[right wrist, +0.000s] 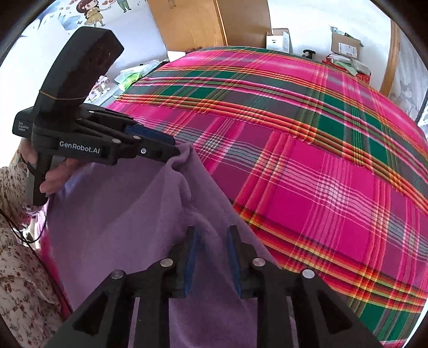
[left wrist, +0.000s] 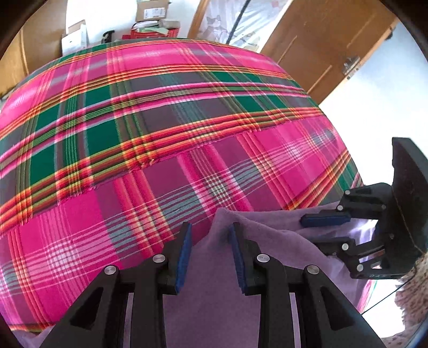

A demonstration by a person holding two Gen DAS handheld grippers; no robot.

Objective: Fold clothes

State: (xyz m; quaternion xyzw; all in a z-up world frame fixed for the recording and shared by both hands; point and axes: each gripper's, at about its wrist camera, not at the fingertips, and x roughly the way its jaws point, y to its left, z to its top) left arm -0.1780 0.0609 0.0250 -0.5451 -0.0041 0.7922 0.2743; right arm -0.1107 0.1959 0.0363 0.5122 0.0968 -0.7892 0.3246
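A purple fleece cloth lies at the near edge of a bed under a pink, green and red plaid cover. My left gripper stands open at the cloth's raised far corner. Both blue pad faces show bare, and the corner leans on the right-hand fingertip. My right gripper is open over the cloth's edge nearer me. A soft ridge of cloth rises between its pads, and they do not press on it.
The plaid cover stretches far ahead of both grippers. A hand and a floral sleeve hold the left gripper's handle. Cardboard boxes stand beyond the bed's far end, and a wooden door is at the right.
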